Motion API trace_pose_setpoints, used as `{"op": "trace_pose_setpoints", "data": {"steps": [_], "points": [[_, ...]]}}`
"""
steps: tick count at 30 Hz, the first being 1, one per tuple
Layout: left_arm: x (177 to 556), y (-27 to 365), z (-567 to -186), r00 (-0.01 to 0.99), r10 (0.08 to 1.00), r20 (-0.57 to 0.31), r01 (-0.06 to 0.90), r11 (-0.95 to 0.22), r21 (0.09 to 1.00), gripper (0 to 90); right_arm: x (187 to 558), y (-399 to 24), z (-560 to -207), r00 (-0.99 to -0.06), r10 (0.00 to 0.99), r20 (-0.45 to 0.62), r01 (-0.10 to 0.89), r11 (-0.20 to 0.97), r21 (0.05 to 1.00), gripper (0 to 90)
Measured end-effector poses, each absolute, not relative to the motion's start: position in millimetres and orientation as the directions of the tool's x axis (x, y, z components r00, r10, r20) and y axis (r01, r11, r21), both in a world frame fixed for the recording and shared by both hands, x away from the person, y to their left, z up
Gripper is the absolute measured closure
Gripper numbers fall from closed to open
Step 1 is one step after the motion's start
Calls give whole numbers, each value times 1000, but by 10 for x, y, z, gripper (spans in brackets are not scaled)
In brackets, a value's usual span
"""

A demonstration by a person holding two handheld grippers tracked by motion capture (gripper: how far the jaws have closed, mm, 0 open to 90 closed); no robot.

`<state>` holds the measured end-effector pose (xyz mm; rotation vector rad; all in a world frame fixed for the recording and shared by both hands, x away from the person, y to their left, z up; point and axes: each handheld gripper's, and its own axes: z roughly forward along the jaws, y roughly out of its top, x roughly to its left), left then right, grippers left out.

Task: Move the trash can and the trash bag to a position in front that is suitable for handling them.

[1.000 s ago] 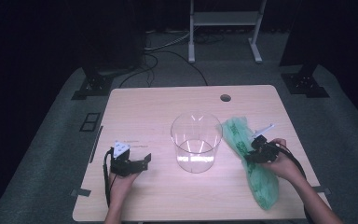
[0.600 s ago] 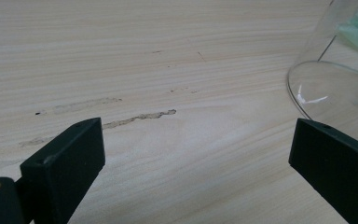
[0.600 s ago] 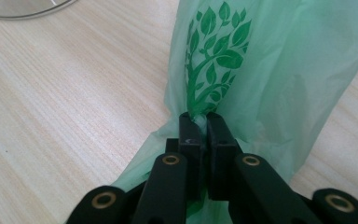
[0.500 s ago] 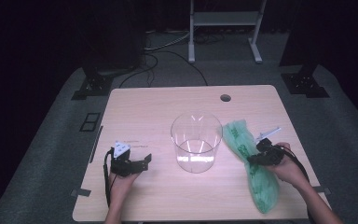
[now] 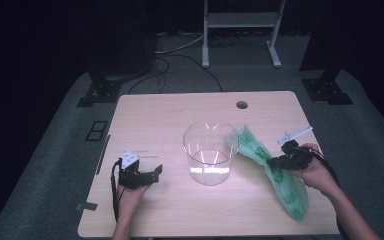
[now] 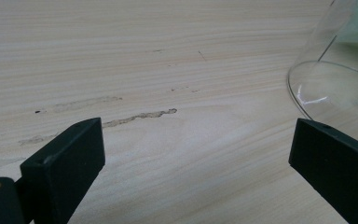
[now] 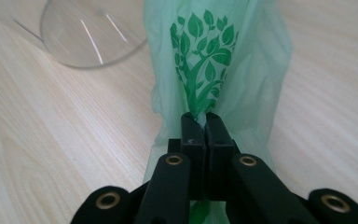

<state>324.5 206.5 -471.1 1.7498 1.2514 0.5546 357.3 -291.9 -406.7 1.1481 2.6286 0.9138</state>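
Two grippers at work. High view: right gripper [image 5: 279,161] pinches the green bag [image 5: 280,177] mid-length; the bag lies on the table [image 5: 155,120] just right of the clear jar [image 5: 210,152], its top end leaning against the jar wall. Left gripper [image 5: 152,172] rests apart on the left, nothing in it. Risk, as I judge it: thin film could slip or tear out of a small pinch, or drag the light jar over.

Left gripper view: jaws spread wide, bare pale woodgrain between, the jar's curved glass base [image 6: 335,88] off to one side.

Right gripper view: jaws have just been closing and now clamp a bunched fold of bag [image 7: 205,70]; crinkly, translucent plastic, printed leafy tree. Jar rim round, smooth.
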Motion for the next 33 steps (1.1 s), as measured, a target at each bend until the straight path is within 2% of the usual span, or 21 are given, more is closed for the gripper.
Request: {"op": "trace_pose_setpoints", "data": {"steps": [17, 33], "points": [[3246, 2069, -4710, 389, 912, -131, 512, -96, 854, 24, 3556, -2920, -3044, -724, 690, -4, 499, 527, 688, 893], [3243, 2090, -4697, 384, 913, -140, 507, -82, 858, 24, 3573, -2158, -2456, -828, 554, -86, 320, 592, 740, 892]]}}
